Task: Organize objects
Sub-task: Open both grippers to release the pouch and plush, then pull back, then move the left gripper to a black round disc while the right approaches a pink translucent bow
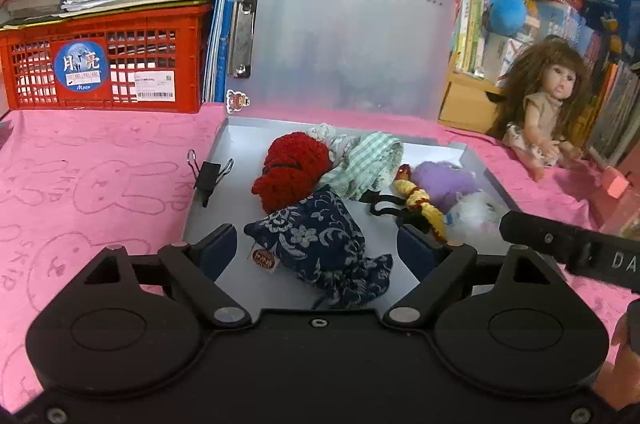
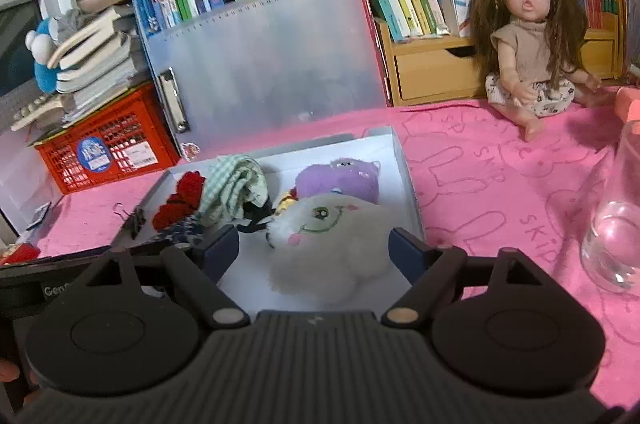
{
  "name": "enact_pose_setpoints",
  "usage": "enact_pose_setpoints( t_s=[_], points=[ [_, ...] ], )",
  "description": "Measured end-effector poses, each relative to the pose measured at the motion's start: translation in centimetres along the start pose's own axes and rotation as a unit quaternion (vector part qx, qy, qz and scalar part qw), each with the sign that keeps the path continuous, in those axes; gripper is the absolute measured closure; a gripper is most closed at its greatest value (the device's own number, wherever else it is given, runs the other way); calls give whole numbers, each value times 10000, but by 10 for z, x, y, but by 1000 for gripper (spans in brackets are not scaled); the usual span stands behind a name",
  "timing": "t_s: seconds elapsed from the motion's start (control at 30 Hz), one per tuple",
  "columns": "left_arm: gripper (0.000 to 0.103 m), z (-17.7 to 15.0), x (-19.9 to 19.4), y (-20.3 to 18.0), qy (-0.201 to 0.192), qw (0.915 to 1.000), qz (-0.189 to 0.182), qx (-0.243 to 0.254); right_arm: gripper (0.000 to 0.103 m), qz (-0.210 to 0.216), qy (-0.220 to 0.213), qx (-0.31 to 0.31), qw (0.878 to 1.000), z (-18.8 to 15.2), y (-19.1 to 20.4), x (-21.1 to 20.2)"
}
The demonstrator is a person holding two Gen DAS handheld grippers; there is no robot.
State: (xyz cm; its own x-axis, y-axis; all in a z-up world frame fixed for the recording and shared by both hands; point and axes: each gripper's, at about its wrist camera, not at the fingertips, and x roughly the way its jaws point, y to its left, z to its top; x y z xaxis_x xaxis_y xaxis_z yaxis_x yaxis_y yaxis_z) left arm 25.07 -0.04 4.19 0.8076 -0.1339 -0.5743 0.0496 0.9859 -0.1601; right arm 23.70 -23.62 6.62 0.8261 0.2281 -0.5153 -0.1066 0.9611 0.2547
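Glass jar [image 2: 614, 224] right view only | binder clip [image 1: 208, 173] left | both claws released

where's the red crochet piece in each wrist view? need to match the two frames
Left wrist: red crochet piece sits centre frame in the open case, left of the green checked cloth.
Right wrist: red crochet piece sits left of centre, partly hidden by the same cloth.
Shared landmark: the red crate.
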Motion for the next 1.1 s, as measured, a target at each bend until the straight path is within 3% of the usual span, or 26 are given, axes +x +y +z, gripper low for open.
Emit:
enact_pose_setpoints(
  t_s=[0.4,0.77,1.1],
  points=[
    [13,-25,-53,8,-193,9995,-75,257,10,256,-266,-131,9992,-9,8,-50],
    [12,-62,-89,20,-330,9986,51,411,9,98,-244,-716,9971,-51,35,-62],
    [12,-91,-107,25,-398,9977,192,519,9,-25,-214,-863,9960,-84,42,-74]
  ],
)
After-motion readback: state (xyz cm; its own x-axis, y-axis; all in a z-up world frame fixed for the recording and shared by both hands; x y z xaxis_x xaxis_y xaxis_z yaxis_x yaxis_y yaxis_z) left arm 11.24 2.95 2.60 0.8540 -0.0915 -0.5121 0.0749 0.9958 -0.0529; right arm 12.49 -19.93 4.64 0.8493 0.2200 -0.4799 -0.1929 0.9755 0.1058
